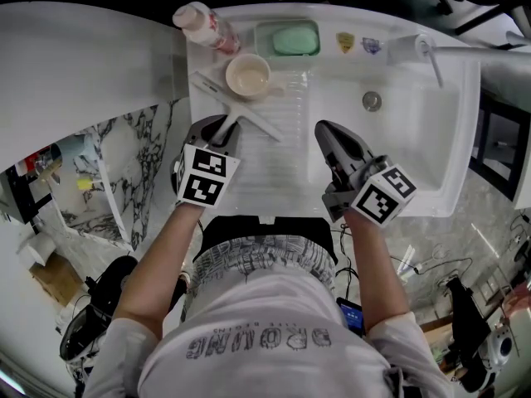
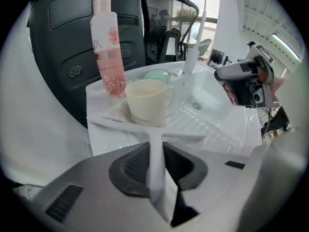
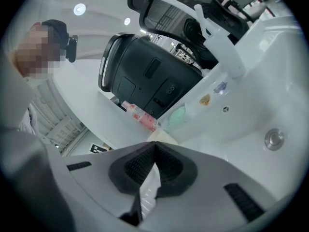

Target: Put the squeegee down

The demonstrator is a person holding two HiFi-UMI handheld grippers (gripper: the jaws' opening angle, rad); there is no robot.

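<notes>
Closest to its own camera, the left gripper [image 2: 155,151] had its 2 dark ribbed pads pressed on the white handle of the squeegee [image 2: 145,128], which ran up between them. The squeegee's blade stretched crosswise just in front of a cream cup [image 2: 147,103], low over the ribbed drainboard [image 1: 274,168]. Whether the blade touched the ribs could not be told. Behind the cup a pink bottle [image 2: 107,47] stood upright at the drainboard's back corner, and a green soap dish [image 1: 287,40] sat beside them along the back edge. The right gripper [image 3: 154,146] held nothing, its 2 jaws closed tip to tip. It hovered where the drainboard met the sink basin [image 1: 423,139]. A round drain [image 1: 372,100] lay in the basin, and a white tap [image 1: 427,52] stood at its back rim.
</notes>
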